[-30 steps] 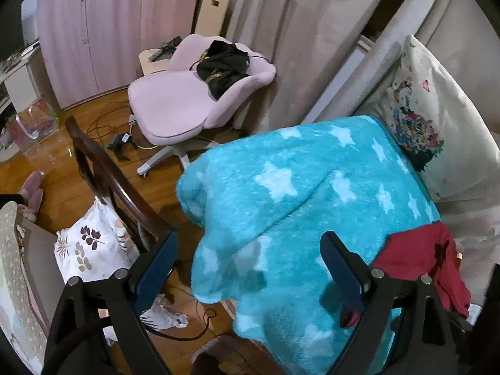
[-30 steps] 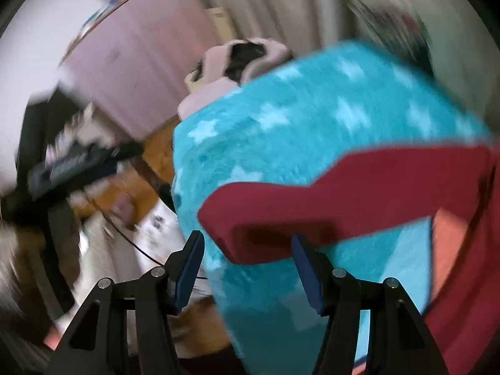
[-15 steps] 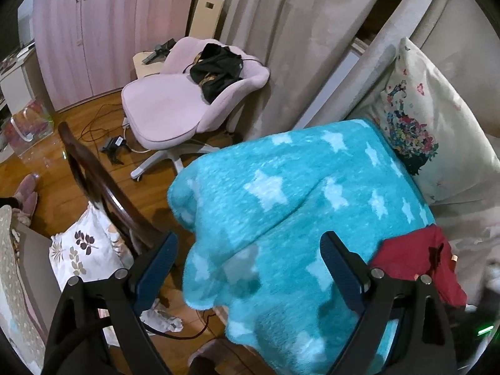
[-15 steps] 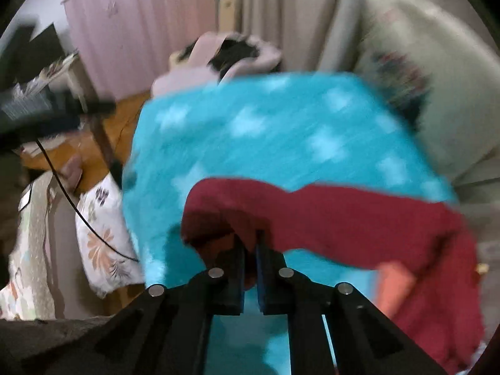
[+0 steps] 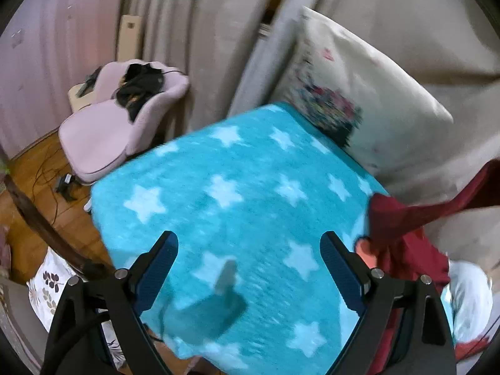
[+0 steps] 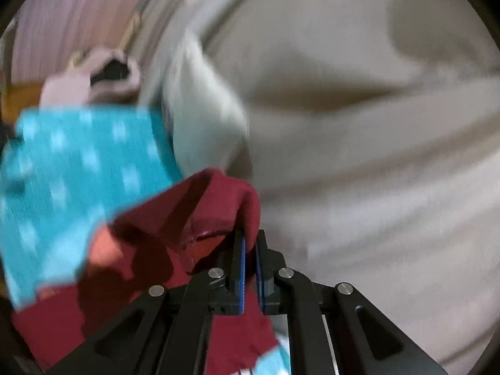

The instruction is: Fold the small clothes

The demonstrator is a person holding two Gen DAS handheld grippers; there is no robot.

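Maroon garment (image 6: 200, 218) is pinched in the right hand-held gripper (image 6: 249, 250), unfolded, at the blanket (image 5: 237, 206) edge; left hand-held gripper (image 5: 248, 259) gapes empty.

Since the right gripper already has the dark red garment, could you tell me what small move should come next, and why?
Probably bring the open left gripper across to the dark red garment and take a second edge. The right gripper is shut on one bunched corner, the rest trails crumpled at the edge of the blue star blanket, so it needs spreading before any fold.
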